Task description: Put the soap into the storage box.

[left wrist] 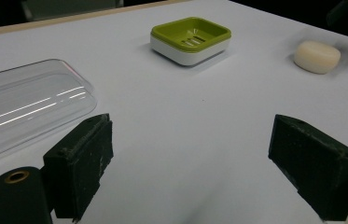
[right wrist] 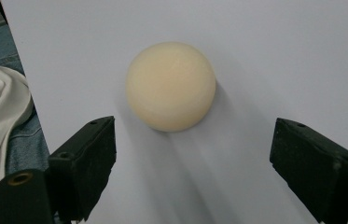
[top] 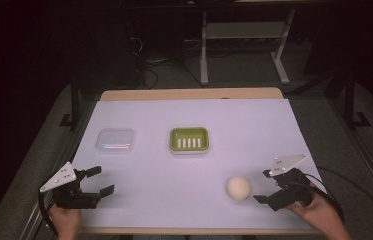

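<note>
A round cream bar of soap (top: 238,188) lies on the white table cover toward the front right. My right gripper (top: 264,186) stands open just to its right, jaws pointing at it; in the right gripper view the soap (right wrist: 170,86) sits ahead of the spread jaws, not between them. A green soap dish with a white base (top: 189,139) rests mid-table, also seen as the dish (left wrist: 191,39) in the left gripper view. A clear plastic lid (top: 115,140) lies to the dish's left. My left gripper (top: 101,181) is open at the front left, holding nothing.
The white cover (top: 194,115) spans the wooden table, whose far edge (top: 189,94) shows bare wood. A person's hands come in at the bottom corners. Beyond the table are dark floor, cables and a white stand frame (top: 244,45).
</note>
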### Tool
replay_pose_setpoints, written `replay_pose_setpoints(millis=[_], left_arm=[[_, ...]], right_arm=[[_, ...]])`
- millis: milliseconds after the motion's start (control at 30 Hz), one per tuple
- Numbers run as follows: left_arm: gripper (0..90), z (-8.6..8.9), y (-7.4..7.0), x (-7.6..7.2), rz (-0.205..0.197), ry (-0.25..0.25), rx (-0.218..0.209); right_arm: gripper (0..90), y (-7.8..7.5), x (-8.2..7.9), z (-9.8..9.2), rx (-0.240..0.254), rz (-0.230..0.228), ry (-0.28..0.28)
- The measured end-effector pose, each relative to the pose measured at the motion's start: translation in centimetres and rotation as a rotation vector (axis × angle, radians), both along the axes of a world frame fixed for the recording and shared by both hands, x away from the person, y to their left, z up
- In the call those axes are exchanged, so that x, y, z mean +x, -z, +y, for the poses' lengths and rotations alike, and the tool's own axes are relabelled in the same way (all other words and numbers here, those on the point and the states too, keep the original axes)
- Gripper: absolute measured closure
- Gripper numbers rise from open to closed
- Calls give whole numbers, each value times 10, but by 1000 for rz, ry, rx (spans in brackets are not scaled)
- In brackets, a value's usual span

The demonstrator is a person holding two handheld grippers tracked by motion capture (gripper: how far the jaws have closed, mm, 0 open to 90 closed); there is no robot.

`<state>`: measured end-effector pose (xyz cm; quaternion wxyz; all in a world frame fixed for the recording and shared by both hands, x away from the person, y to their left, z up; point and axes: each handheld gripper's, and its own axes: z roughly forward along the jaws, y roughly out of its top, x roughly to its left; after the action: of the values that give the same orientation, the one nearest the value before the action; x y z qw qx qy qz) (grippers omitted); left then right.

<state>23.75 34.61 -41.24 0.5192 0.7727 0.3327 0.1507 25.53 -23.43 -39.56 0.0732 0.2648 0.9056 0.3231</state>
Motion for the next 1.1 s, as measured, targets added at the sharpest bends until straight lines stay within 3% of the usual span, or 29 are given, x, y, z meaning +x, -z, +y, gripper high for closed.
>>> replay_pose_setpoints(millis=[500, 1100], left_arm=[[131, -1, 0, -1, -1, -3, -7], [131, 0, 0, 0, -2, -2, -6]], right_arm=[[137, -3, 7, 6, -20, -10, 13], [137, 2, 20, 30, -46, 23, -46]])
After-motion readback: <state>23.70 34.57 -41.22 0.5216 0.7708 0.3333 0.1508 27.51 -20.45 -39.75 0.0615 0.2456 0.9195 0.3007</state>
